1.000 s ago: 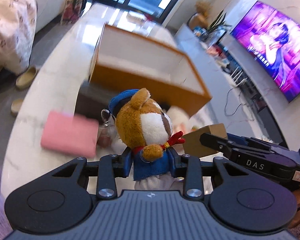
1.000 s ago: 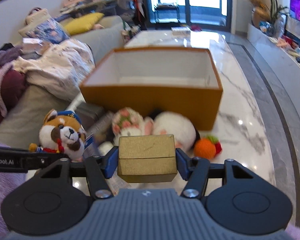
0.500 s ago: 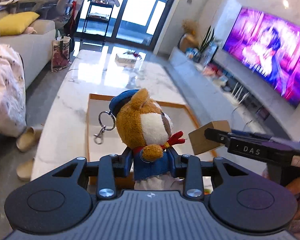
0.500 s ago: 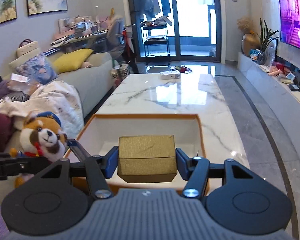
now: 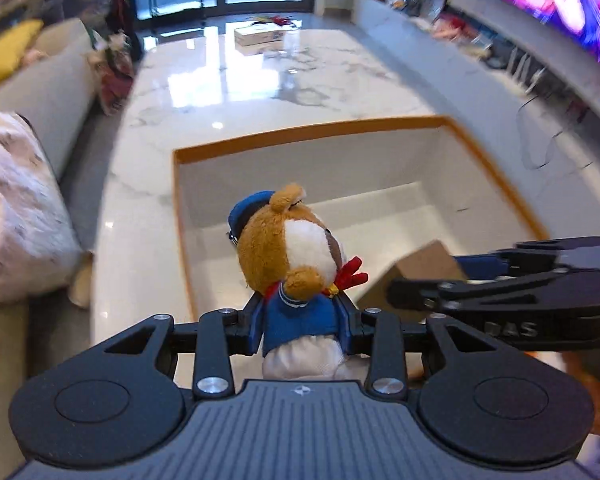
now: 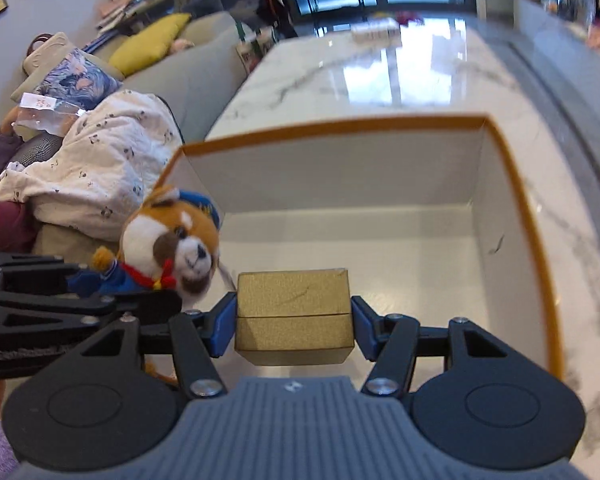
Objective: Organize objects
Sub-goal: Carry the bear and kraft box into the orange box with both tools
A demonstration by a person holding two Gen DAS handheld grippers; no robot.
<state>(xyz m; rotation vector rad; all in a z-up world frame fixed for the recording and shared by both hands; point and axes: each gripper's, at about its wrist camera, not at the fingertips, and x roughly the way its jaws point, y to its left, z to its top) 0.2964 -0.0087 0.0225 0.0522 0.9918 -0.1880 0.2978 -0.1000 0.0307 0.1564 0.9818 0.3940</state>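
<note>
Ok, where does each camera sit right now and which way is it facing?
Left wrist: on the left gripper, looking down into the open box; its jaws clamp the plush toy, right gripper at its right.
Right wrist: on the right gripper, looking down into the box; its jaws clamp the gold box, left gripper at its left.
Shared: box, marble table, toy, gold box, sofa.

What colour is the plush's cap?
Blue cap, clearest in the right wrist view.
</note>
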